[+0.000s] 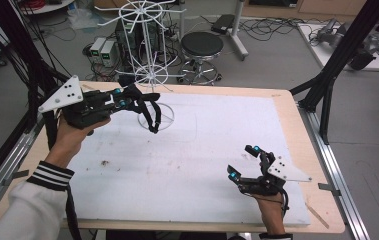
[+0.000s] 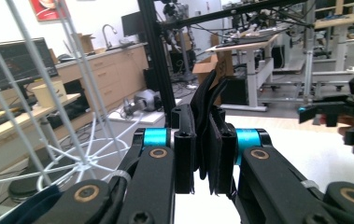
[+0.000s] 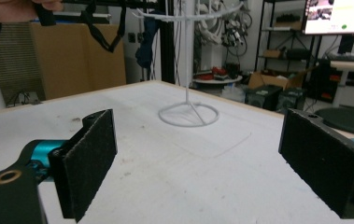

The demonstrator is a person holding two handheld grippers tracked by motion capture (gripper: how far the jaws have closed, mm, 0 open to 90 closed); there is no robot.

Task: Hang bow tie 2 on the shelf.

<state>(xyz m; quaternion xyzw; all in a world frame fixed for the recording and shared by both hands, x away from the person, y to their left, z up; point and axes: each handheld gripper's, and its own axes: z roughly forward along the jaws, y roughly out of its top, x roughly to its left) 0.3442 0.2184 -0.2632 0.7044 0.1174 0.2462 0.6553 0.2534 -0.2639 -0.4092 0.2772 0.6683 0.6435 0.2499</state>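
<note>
Even, diffuse indoor light fell across the white table (image 1: 197,150) with only faint shadows; the high view looked soft and low in detail, while close jaws in both gripper views appeared slightly blurred.

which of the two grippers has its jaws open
The right gripper, low over the white mat near the table's right edge, has its jaws spread wide with nothing between them. The left gripper is clamped on a black strap beside the white wire rack.

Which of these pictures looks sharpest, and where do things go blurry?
High view: even light, slightly soft all over, the white wire rack readable. Left gripper view: the left claw shut on a black strap is crisp, the room behind soft. Right gripper view: the near pads look soft.
</note>
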